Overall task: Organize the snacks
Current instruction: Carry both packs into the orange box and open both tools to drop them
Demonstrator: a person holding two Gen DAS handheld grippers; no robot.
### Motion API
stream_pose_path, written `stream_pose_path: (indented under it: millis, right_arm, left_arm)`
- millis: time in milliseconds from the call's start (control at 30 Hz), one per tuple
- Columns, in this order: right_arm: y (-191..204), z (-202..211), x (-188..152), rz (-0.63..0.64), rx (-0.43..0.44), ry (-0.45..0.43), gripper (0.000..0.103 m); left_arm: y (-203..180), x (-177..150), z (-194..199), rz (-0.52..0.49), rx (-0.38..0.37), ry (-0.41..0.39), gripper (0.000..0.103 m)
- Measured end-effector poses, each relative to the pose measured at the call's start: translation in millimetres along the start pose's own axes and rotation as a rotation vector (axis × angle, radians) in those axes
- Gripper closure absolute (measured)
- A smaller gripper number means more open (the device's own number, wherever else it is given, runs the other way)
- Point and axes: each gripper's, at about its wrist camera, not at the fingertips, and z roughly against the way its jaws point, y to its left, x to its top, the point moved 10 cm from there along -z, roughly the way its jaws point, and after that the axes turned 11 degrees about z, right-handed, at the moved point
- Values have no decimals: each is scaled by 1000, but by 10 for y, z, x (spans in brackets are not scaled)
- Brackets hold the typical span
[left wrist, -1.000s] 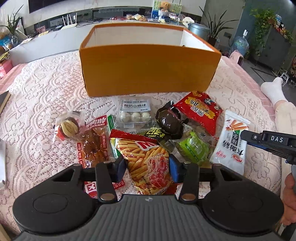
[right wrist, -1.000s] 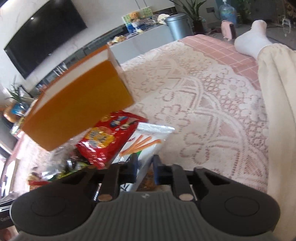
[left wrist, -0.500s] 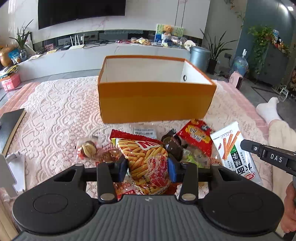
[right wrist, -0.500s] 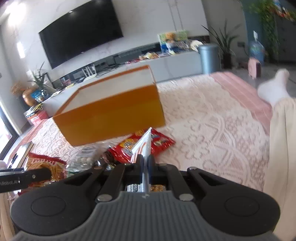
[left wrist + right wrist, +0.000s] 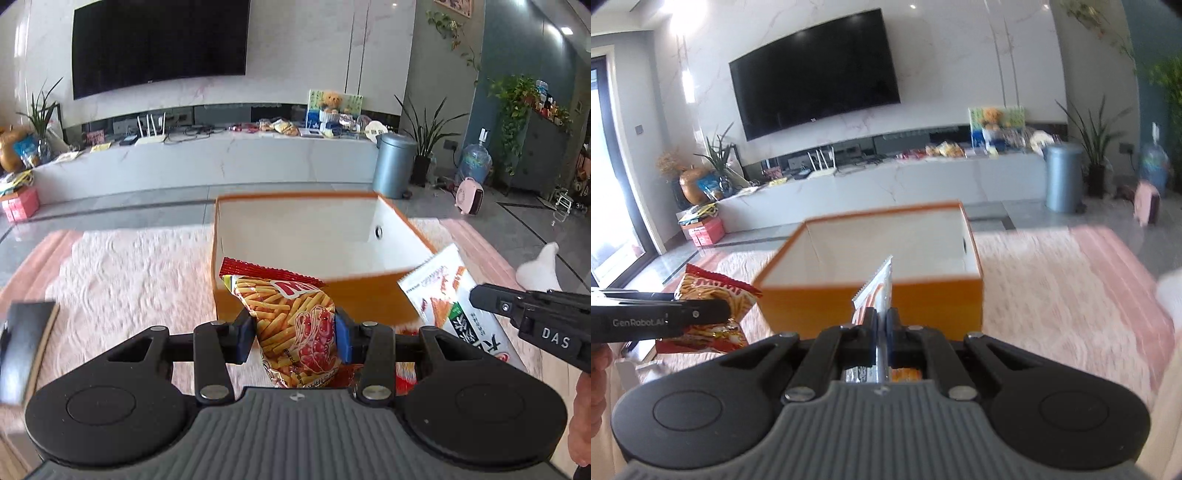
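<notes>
Snack sorting: two packets lifted before an open box.

Desk (image 5: 122, 273) under pink lace cloth; orange box (image 5: 314, 295), white inside, open-topped, standing on it. Left tongs (image 5: 295, 334) pinching a shrimp-stick bag (image 5: 295, 325), held upright in front of the box's near wall. Right tongs (image 5: 883, 325) pressed together on a white stick-snack packet (image 5: 879, 288), held edge-on before the same wall; seen from the left wrist, it hangs at the box's right corner.
</notes>
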Motion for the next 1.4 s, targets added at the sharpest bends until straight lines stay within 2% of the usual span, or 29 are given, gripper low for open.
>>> stream_pose_path:
  millis: [200, 333, 433, 533, 600, 733, 833, 967, 1167, 1400]
  right_arm:
    - [98, -352, 618, 77, -16, -73, 103]
    - [116, -715, 976, 88, -33, -89, 103]
    - [107, -1019, 1178, 92, -48, -89, 103]
    - [119, -1325, 1271, 115, -64, -72, 103]
    - [138, -1553, 1269, 140, -77, -44, 103]
    - [93, -2000, 1090, 170, -91, 39, 103]
    - [30, -2260, 884, 178, -80, 114, 103]
    - [19, -2497, 621, 159, -36, 214, 103]
    - [26, -2644, 328, 133, -12, 313, 103]
    - [-17, -2712, 287, 126, -15, 367, 103]
  left_arm:
    - [-55, 480, -212, -30, 22, -67, 55]
    - [-39, 656, -444, -36, 64, -84, 55]
    - [-3, 701, -669, -43, 77, -64, 55]
    - [38, 668, -949, -42, 91, -7, 55]
    - [77, 623, -1123, -40, 114, 23, 55]
    - [103, 491, -1363, -97, 152, 62, 55]
    - [107, 390, -1518, -146, 162, 98, 55]
    - [128, 284, -1663, -160, 175, 157, 55]
    - [187, 189, -1730, -180, 226, 196, 54]
    - [216, 153, -1764, -205, 259, 208, 53]
